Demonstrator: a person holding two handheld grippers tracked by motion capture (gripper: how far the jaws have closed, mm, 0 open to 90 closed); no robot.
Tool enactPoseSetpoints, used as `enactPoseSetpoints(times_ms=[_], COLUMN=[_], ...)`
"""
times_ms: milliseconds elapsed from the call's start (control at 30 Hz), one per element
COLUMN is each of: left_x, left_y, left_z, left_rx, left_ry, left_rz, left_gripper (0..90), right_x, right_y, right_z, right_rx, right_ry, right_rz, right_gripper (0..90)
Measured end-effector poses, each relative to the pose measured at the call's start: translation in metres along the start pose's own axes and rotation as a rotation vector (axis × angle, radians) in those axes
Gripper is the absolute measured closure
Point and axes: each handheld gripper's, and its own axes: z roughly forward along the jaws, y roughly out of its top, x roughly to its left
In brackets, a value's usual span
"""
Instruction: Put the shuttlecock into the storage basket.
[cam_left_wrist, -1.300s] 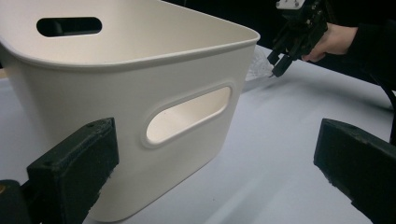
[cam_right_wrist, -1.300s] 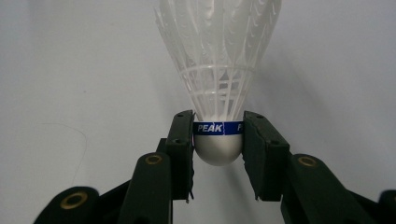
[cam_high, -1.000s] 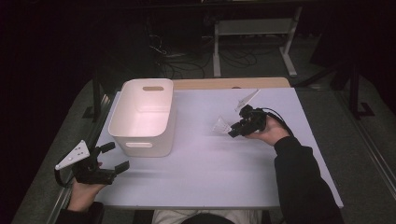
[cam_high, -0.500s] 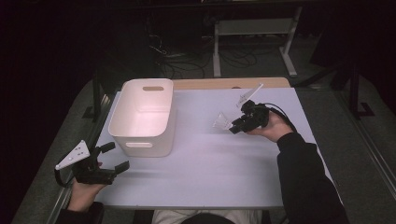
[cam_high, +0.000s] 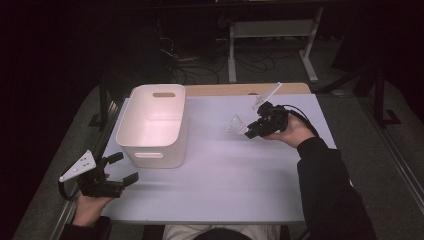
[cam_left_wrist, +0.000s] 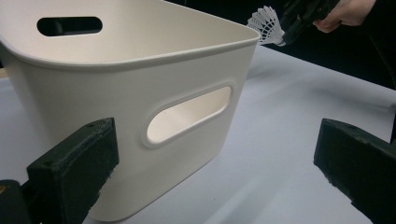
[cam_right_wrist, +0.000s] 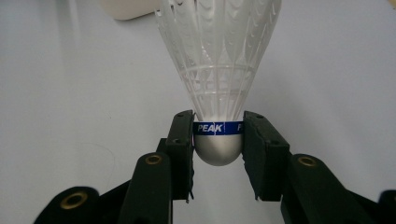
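Where black tool (cam_right_wrist: 218, 135) grips: ribbed white shuttlecock (cam_right_wrist: 219, 60), rounded silver base.

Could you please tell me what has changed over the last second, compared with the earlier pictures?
The right gripper, shut on the shuttlecock, has risen a little and drifted slightly toward the white bin; the shuttlecock was already held. The left gripper stayed open by the table's near left corner, and the bin has not moved.

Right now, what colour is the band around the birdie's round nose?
Blue with white letters, on the white plastic shuttlecock that the right tool grips; clearest in the right gripper view.
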Motion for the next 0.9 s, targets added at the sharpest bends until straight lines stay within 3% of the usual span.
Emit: enactPoseSetpoints(times_ms=[900], left_x=[0.0], left_y=[0.0], left_z=[0.0], left_rx=[0.0], left_ry=[-0.001], left_rz=[0.0], left_gripper=[0.0], right_x=[0.011], right_y=[0.036], right_z=[-0.005], right_rx=[-0.018], right_ry=[0.014], right_rz=[-0.06], right_gripper=[63.6])
